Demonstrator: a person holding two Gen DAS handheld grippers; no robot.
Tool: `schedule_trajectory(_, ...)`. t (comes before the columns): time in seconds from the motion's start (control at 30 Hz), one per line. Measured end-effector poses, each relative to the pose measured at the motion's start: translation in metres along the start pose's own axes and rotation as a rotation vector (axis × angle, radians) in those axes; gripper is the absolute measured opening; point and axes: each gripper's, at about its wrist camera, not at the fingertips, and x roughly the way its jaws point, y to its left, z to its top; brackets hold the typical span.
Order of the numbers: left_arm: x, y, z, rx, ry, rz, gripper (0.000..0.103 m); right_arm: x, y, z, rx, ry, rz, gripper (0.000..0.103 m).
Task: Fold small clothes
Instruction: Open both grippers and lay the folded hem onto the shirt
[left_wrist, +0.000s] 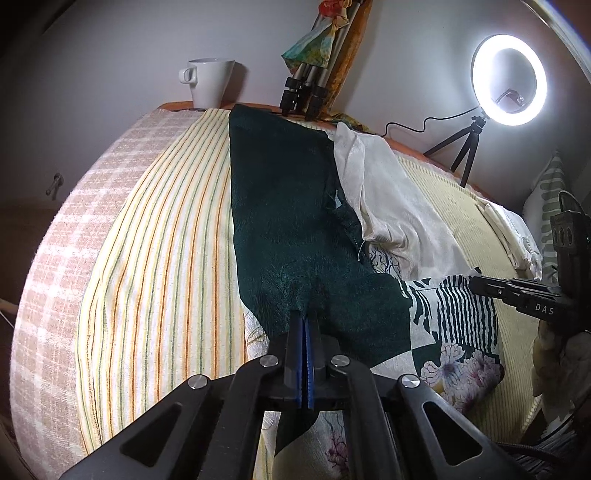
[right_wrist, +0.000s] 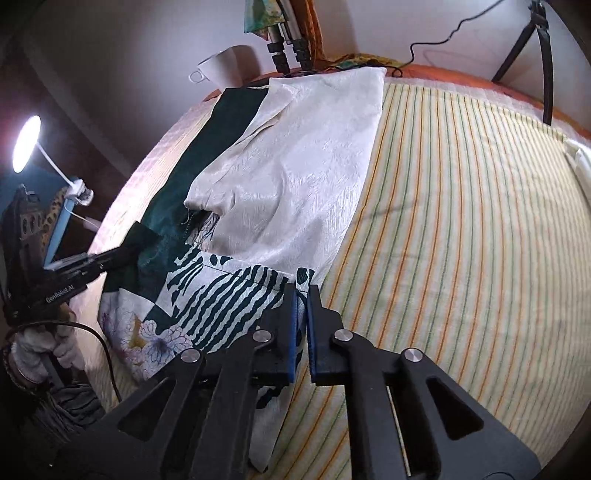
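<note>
A patchwork garment lies on the striped bed cover (left_wrist: 155, 258). It has a dark green panel (left_wrist: 288, 206), a cream panel (left_wrist: 391, 206) and a black-and-white striped and floral panel (left_wrist: 461, 325). My left gripper (left_wrist: 305, 317) is shut on the near edge of the dark green panel. My right gripper (right_wrist: 303, 291) is shut on the near corner of the striped panel (right_wrist: 229, 299). The cream panel (right_wrist: 295, 166) lies flat beyond it. Each gripper shows in the other's view, the right one (left_wrist: 480, 284) and the left one (right_wrist: 122, 254).
A white mug (left_wrist: 210, 81) and folded tripod legs (left_wrist: 303, 92) stand at the far edge of the bed. A lit ring light (left_wrist: 509, 81) on a small tripod stands at the far right. A desk lamp (right_wrist: 26, 144) glows at left. Striped cover (right_wrist: 461, 240) spreads to the right.
</note>
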Motion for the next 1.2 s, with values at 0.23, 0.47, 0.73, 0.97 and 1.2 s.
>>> schedule_trajectory(0.23, 0.007, 0.001, -0.002, 0.001, 0.018, 0.011, 0.0, -0.001, 0.017, -0.002, -0.122, -0.025, -0.107, 0.033)
schedule_trajectory(0.47, 0.005, 0.001, -0.004, 0.002, 0.012, 0.019, 0.0, -0.002, 0.021, -0.003, -0.163, -0.043, -0.125, 0.033)
schedule_trajectory(0.73, 0.003, 0.002, -0.003, -0.002, 0.007, 0.027, 0.0, 0.007, 0.016, 0.0, -0.146, -0.012, -0.084, 0.008)
schedule_trajectory(0.97, 0.001, 0.002, -0.002, -0.005, -0.004, 0.03, 0.0, -0.003, 0.03, -0.001, -0.229, -0.047, -0.157, 0.006)
schedule_trajectory(1.2, -0.004, 0.002, 0.007, -0.011, -0.046, 0.047, 0.0, -0.016, 0.039, 0.005, -0.262, -0.103, -0.174, 0.004)
